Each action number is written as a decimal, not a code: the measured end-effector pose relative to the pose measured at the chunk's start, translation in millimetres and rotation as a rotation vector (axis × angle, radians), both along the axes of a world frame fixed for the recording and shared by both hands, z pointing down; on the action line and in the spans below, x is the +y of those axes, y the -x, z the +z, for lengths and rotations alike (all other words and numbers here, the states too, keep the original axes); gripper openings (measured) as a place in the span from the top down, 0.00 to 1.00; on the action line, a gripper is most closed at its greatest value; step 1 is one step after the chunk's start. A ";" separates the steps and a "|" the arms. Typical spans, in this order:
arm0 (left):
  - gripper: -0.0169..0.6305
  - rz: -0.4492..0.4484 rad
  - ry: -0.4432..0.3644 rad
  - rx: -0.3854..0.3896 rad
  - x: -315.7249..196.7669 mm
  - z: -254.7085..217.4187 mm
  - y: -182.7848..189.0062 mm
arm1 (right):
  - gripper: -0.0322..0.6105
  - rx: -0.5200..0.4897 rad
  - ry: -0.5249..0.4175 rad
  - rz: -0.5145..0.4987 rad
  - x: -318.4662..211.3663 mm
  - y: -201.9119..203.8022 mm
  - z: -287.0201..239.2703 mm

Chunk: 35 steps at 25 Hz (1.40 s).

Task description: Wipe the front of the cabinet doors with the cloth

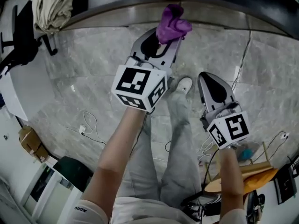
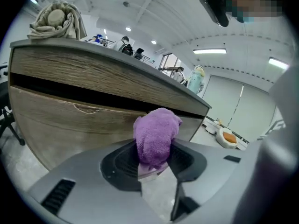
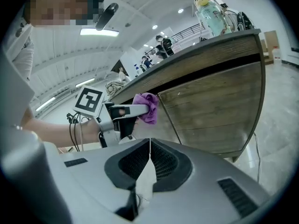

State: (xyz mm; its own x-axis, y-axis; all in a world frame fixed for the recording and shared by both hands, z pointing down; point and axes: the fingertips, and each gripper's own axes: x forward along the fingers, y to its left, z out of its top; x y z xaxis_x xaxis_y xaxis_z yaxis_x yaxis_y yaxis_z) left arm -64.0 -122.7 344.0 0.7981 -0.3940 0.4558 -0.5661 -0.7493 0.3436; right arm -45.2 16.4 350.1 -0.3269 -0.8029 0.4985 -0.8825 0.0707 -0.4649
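My left gripper is clamped on a bunched, fluffy purple cloth, which sticks out close to the wooden cabinet door. My right gripper has its jaws together, empty.

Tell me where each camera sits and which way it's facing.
Head view: on the head, aimed down at floor; both forearms, legs, left tongs, right tongs.
Left gripper view: on left tongs, facing cabinet; jaws shut on purple cloth.
Right gripper view: on right tongs, facing cabinet; jaws together, empty.
Shared: all show the purple cloth.
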 end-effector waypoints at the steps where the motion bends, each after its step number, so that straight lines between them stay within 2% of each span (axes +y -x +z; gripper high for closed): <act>1: 0.74 -0.006 -0.002 -0.001 -7.0 3.2 -2.0 | 0.91 0.000 0.002 0.002 -0.6 1.2 -0.2; 4: 0.75 -0.041 0.000 0.001 -30.7 10.9 -4.4 | 0.91 0.006 0.006 0.009 -3.8 2.1 2.8; 6: 0.74 -0.061 0.025 0.030 -42.4 11.5 -1.7 | 0.91 0.011 0.020 0.014 -4.7 5.7 8.6; 10: 0.74 -0.045 0.040 0.050 -54.4 8.2 20.7 | 0.91 0.013 0.047 0.012 -14.5 36.3 15.0; 19: 0.74 -0.118 0.031 0.000 -109.5 6.6 136.5 | 0.91 -0.016 0.008 -0.031 -74.6 126.7 -2.3; 22: 0.74 -0.148 0.020 -0.020 -126.9 5.1 174.4 | 0.91 -0.011 -0.001 -0.048 -90.4 146.1 -8.6; 26: 0.74 -0.230 0.037 -0.031 -147.5 7.3 222.4 | 0.91 -0.003 0.006 -0.057 -99.2 164.7 -11.5; 29: 0.74 -0.268 0.044 -0.036 -158.6 7.1 249.0 | 0.91 0.013 0.019 -0.069 -102.9 175.2 -12.5; 35: 0.74 -0.282 0.022 -0.054 -176.4 5.2 280.3 | 0.91 0.025 0.008 -0.079 -120.8 200.0 -20.4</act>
